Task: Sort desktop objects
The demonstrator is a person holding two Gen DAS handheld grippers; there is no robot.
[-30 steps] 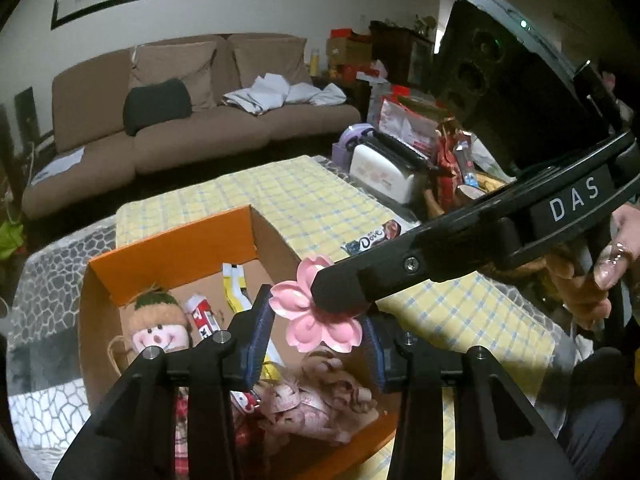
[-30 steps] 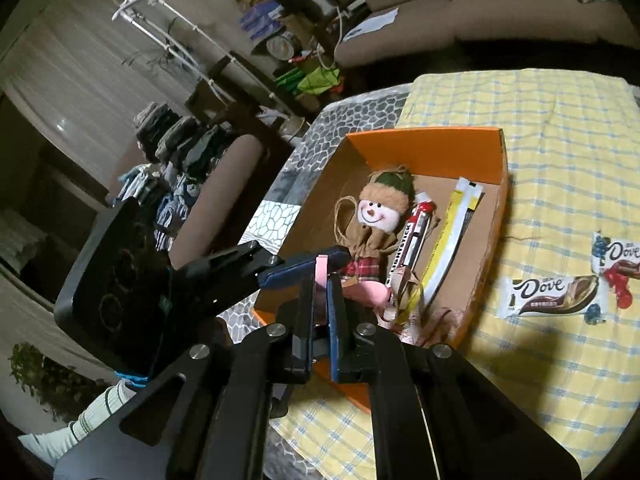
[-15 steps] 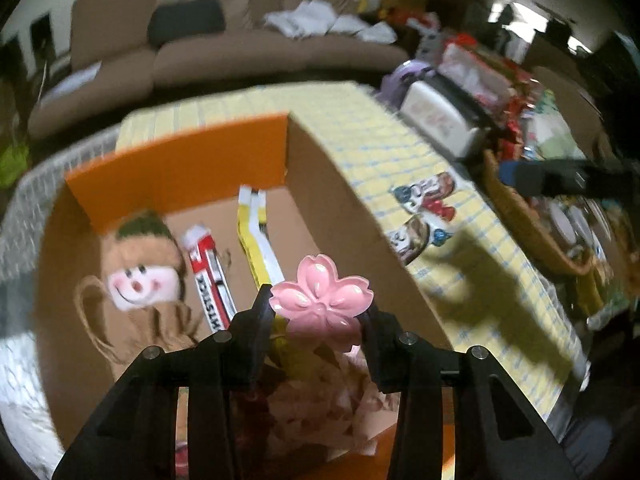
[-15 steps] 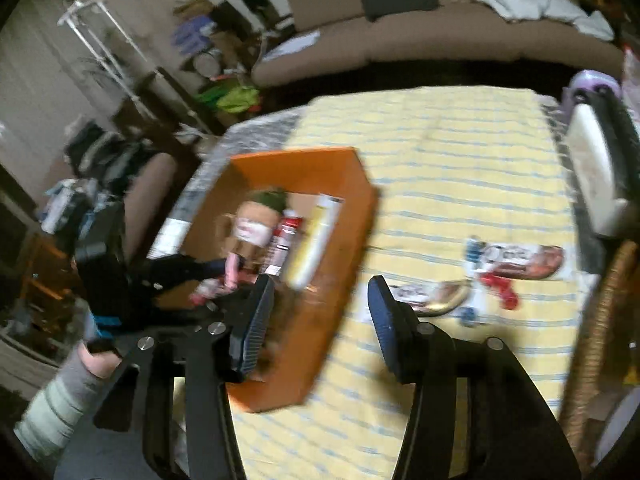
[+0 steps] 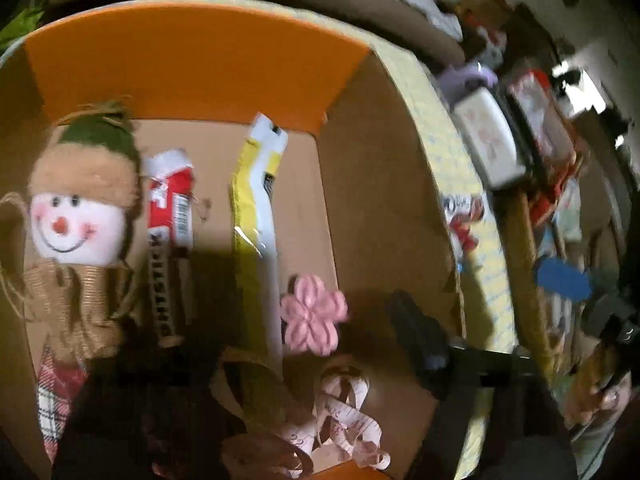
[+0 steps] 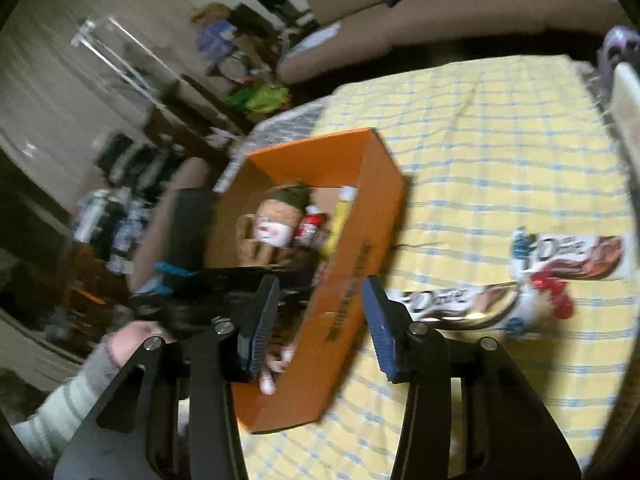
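Note:
A pink flower (image 5: 313, 314) lies loose inside the orange box (image 5: 192, 60), next to a yellow-white packet (image 5: 256, 216). My left gripper (image 5: 256, 360) is low in the box, wide open and empty; its left finger is lost in dark shadow, its right finger (image 5: 416, 340) shows blurred. The box also holds a snowman doll (image 5: 76, 224), a red stick (image 5: 168, 216) and pink ribbon (image 5: 344, 412). My right gripper (image 6: 320, 320) is open and empty above the box's near wall (image 6: 348, 292). Two Dove chocolate bars (image 6: 520, 280) lie on the yellow checked cloth (image 6: 500, 140).
A white appliance (image 5: 492, 140) and snack packets (image 5: 540, 112) stand at the table's right side. A brown sofa (image 6: 460, 12) is behind the table. A clothes rack (image 6: 120, 48) and clutter stand at the left.
My left gripper has opened and let go of the pink flower, which now lies in the box. My right gripper opened and drew back from the box toward the chocolate bars.

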